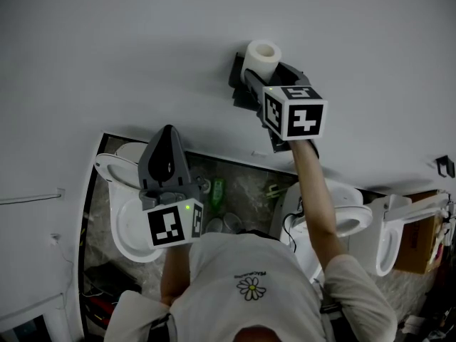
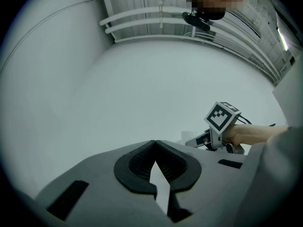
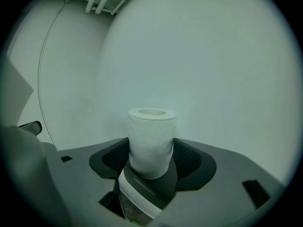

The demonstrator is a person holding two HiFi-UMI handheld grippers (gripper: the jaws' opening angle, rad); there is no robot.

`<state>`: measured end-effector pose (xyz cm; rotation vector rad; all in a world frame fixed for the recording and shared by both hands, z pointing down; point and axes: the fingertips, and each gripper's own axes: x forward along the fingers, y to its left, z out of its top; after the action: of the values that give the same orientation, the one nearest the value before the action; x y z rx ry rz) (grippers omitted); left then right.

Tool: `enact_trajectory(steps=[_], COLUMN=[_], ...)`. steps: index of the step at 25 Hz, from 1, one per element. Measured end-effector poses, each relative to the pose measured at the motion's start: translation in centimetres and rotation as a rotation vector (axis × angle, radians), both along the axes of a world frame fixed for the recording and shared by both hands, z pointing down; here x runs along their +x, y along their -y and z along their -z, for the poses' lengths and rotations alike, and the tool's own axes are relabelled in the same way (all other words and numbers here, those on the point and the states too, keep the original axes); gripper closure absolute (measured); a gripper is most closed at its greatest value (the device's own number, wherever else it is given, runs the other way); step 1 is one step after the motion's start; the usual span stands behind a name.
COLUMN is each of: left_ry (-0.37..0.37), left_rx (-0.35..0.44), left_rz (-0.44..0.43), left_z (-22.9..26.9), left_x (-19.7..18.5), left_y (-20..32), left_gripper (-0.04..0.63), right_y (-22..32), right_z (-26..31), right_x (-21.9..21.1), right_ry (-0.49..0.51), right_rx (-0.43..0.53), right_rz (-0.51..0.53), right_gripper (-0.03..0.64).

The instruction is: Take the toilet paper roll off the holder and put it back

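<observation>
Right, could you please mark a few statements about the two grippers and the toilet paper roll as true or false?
1. The right gripper has the toilet paper roll between its jaws. True.
2. The left gripper holds the roll too. False: it is shut on nothing and is apart from the roll.
3. The roll stands at the dark holder. True.
4. The roll lies on the floor. False: it is up at the holder, by the white wall.
</observation>
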<state>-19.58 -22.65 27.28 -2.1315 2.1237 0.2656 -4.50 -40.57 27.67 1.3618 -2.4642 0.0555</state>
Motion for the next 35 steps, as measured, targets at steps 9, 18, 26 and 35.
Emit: enact_trajectory(steps=[9, 18, 26, 35], left_ry=[0.024, 0.055, 0.086, 0.130], left_rx=[0.012, 0.023, 0.050, 0.075], left_rz=[-0.008, -0.074, -0.162, -0.241], left_z=[0.9, 1.9, 3.1, 3.8], left_x=[0.6, 3.2, 6.9, 10.3], left_y=[0.0, 0.8, 1.5, 1.9], left_gripper=[0.580, 0.580, 0.580, 0.580], right_y=[-0.3, -2.4, -7.6, -13.5], right_z=[1.4, 5.7, 10.9, 11.1], right_x=[0.6, 3.2, 8.0, 13.4], right_ry=[0.098, 0.216, 0.350, 0.344], right_rx=[0.054, 0.151, 0.380, 0.592], right_rz=[-0.012, -0.021, -0.021, -0.186], right_gripper=[0.331, 0.331, 0.333, 0.467])
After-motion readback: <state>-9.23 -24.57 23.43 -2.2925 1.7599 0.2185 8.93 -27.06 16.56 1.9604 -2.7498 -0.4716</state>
